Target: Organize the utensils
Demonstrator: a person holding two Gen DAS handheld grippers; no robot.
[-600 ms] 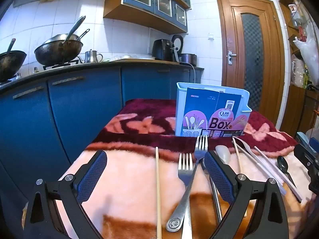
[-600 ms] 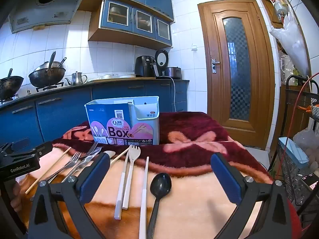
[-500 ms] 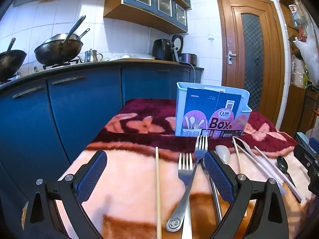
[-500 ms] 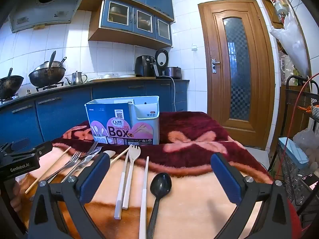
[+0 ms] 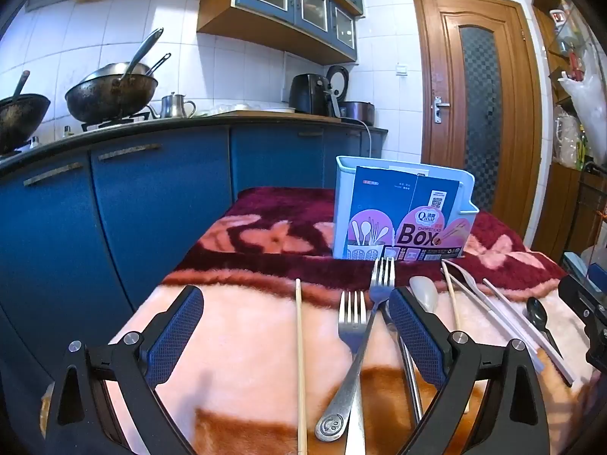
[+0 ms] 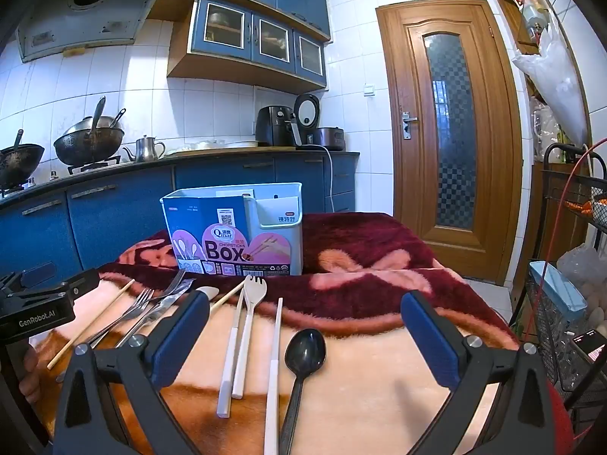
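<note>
A pale blue utensil box (image 5: 402,212) (image 6: 235,235) with a "Box" label stands upright on the blanket-covered table. In front of it lie two metal forks (image 5: 358,337), a wooden chopstick (image 5: 299,345), a pale spoon (image 5: 423,292), white chopsticks (image 6: 273,356), a cream spork (image 6: 248,322) and a black spoon (image 6: 303,356). My left gripper (image 5: 296,333) hovers open above the forks and the wooden chopstick. My right gripper (image 6: 305,333) hovers open over the white utensils and black spoon. Neither holds anything.
A pink and maroon fleece blanket (image 6: 379,265) covers the table. Blue kitchen cabinets (image 5: 114,208) with woks on a stove run behind and to the left. A wooden door (image 6: 451,132) is at the back right, and a wire rack (image 6: 569,303) stands at the right.
</note>
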